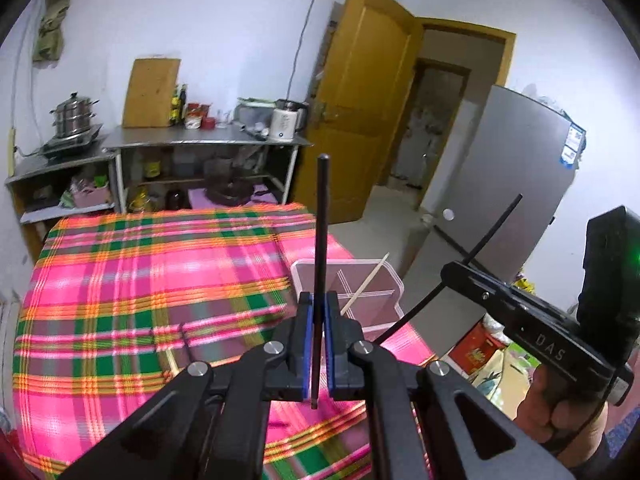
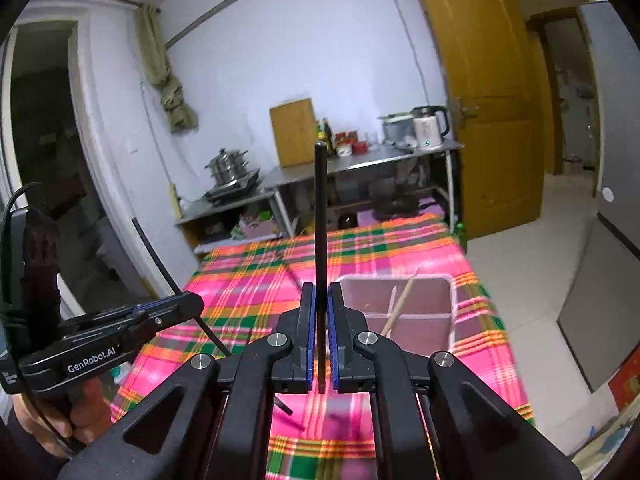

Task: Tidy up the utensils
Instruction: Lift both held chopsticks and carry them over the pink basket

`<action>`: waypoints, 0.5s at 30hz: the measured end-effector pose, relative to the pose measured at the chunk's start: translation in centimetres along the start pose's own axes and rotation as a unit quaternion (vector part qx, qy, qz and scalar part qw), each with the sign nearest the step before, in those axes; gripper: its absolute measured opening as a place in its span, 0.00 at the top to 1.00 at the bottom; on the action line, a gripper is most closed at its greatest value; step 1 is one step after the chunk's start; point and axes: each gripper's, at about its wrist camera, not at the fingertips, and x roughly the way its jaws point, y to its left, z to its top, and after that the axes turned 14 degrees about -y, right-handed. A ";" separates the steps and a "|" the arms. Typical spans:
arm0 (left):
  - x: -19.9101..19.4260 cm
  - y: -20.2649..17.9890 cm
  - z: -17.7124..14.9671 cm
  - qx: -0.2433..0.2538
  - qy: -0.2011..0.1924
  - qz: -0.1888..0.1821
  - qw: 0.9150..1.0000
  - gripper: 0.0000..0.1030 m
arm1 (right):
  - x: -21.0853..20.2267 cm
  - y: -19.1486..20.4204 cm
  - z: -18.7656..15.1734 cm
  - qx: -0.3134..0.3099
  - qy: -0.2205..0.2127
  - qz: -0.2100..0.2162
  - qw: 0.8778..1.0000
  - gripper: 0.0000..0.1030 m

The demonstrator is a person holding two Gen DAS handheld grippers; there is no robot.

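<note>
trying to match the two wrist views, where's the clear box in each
Left wrist: clear box sits right of centre, just past the left gripper, one pale chopstick leaning in it.
Right wrist: box right of centre, beyond the right gripper.
Shared landmark: yellow door.

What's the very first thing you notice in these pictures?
The bright pink plaid tablecloth jumps out first, spread over the table in the middle. Next, each gripper has its jaws shut on one black chopstick: the left gripper and the right gripper. A clear divided container sits near the cloth's right edge, with a pale chopstick inside.
</note>
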 end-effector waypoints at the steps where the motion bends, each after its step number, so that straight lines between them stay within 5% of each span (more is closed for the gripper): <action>1: 0.3 -0.3 0.4 0.000 -0.003 -0.004 1.000 0.94 | -0.1 -0.3 0.5 0.001 -0.006 -0.004 1.000 0.95; 15: 6.4 -1.2 3.0 -0.006 -0.020 -0.011 1.000 0.94 | 2.8 -3.0 2.5 0.013 -0.029 -0.032 0.999 0.95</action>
